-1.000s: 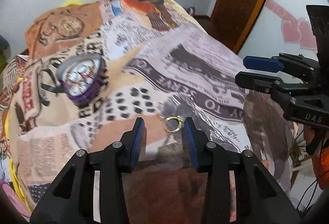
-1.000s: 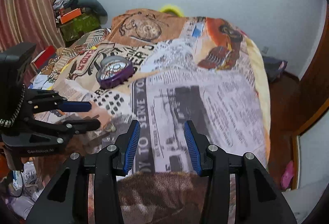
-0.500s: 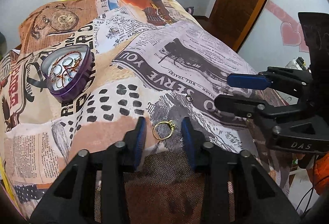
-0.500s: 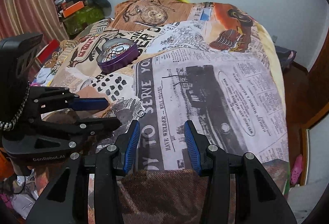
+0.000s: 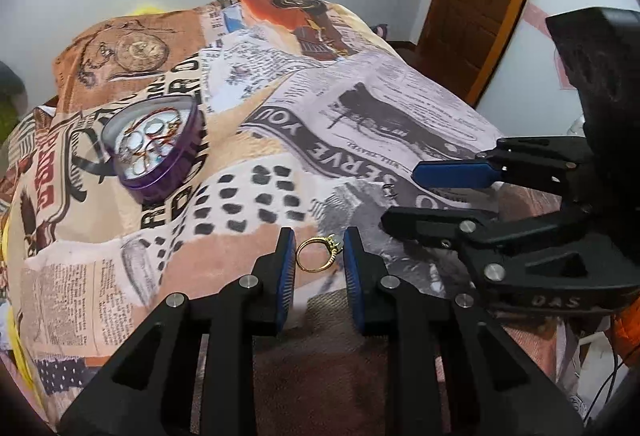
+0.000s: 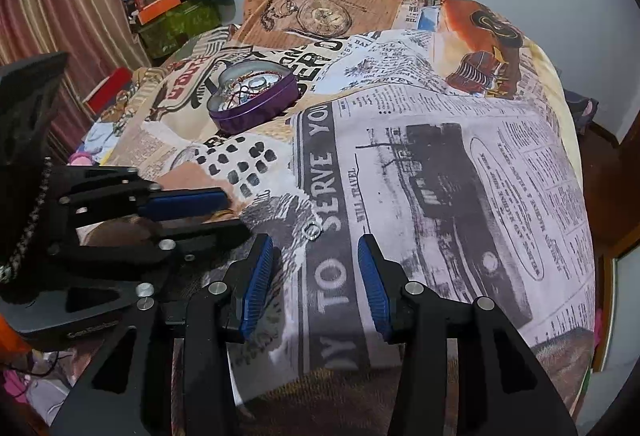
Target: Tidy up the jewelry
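1. Two hand-held grippers work over a bed (image 6: 460, 164) covered by a newspaper-print blanket. No tabletop is involved.

2. Left hand-held gripper (image 5: 319, 250): the blue pads stand on either side of a gold ring (image 5: 319, 254). The left pad touches the band and the right pad meets the stone setting at 3 o'clock on the ring. The ring stands on edge between the pads, so it appears clamped and carried, not lying on the blanket.

3. Reason for this hold (judgement): pressure across the ring's width keeps a thin band from slipping and leaves it in view for release.

4. Right hand-held gripper (image 6: 316, 272): the jaws stand wide apart and hold nothing. It hovers low over the blanket, just right of the left unit.

5. A small silver ring (image 6: 311, 231) lies flat on the blanket at 12 o'clock from the right fingertips. The open jaws are probably staged to collect it next.

6. Destination (judgement): a purple heart-shaped tin (image 5: 158, 152), lid off, sits at 10 o'clock from the left gripper, well apart. It already contains several pieces of jewelry (image 5: 150, 140).

7. Risk: soft bedding may tilt the tin or let a dropped ring sink into a fold.
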